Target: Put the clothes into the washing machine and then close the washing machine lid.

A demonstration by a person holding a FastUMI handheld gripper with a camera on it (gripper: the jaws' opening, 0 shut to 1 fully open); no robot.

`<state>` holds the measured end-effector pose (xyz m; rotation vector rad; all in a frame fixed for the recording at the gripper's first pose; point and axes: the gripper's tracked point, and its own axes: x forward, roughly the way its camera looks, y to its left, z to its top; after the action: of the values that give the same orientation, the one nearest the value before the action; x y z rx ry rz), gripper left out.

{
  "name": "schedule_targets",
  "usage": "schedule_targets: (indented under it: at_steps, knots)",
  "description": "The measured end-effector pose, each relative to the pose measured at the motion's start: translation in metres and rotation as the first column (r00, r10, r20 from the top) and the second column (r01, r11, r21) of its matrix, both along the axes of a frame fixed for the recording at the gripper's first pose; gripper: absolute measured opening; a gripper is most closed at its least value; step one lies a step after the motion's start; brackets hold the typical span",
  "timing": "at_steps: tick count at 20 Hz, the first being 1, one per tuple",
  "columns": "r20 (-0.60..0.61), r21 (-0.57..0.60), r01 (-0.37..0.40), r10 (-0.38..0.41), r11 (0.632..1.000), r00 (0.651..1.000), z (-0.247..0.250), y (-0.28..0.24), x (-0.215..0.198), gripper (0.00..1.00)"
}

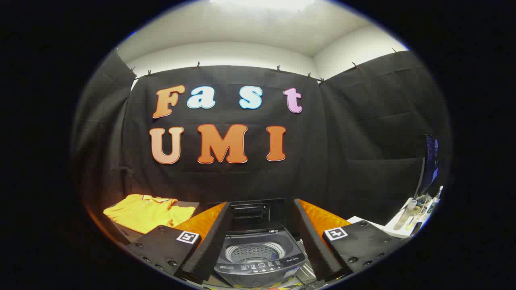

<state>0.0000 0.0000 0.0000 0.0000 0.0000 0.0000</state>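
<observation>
A small grey top-loading washing machine (258, 257) stands just ahead of my gripper (258, 241), seen between its two fingers. Its lid (252, 211) is raised at the back and the perforated drum (254, 253) looks bare inside. A yellow-orange shirt (147, 213) lies folded flat on a dark surface to the left of the machine, beyond my left finger (201, 237). My gripper is open, the fingers spread wide with nothing held between them.
To the right of the machine sits a white surface (397, 231) with several small bottles and tubes (407, 215), and a dark monitor (429, 165) stands behind them. Black cloth walls close the booth at the back and sides.
</observation>
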Motion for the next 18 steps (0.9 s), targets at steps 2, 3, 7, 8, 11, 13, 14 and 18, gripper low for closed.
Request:
schedule_targets:
  at_steps: [2, 3, 7, 8, 11, 13, 14, 18]
  knots:
    - [0.004, -0.015, -0.002, 0.002, 1.000, 1.000, 0.003, 0.008, 0.004, 0.97]
    - [0.011, -0.017, 0.002, -0.002, 1.000, 1.000, 0.006, 0.011, 0.005, 0.97]
    - [0.007, -0.010, 0.005, -0.005, 1.000, 1.000, 0.009, 0.032, 0.008, 0.97]
    - [0.016, -0.015, 0.004, -0.004, 1.000, 1.000, 0.013, 0.038, 0.009, 0.97]
    - [0.028, -0.019, 0.028, -0.028, 0.999, 0.999, 0.018, 0.047, 0.012, 0.97]
    - [0.031, -0.007, 0.024, -0.023, 1.000, 0.999, 0.020, 0.058, 0.014, 0.97]
    - [0.036, -0.002, 0.020, -0.020, 1.000, 0.999, 0.021, 0.063, 0.016, 0.97]
    - [0.033, 0.003, 0.030, -0.030, 1.000, 0.999, 0.017, 0.071, 0.018, 0.97]
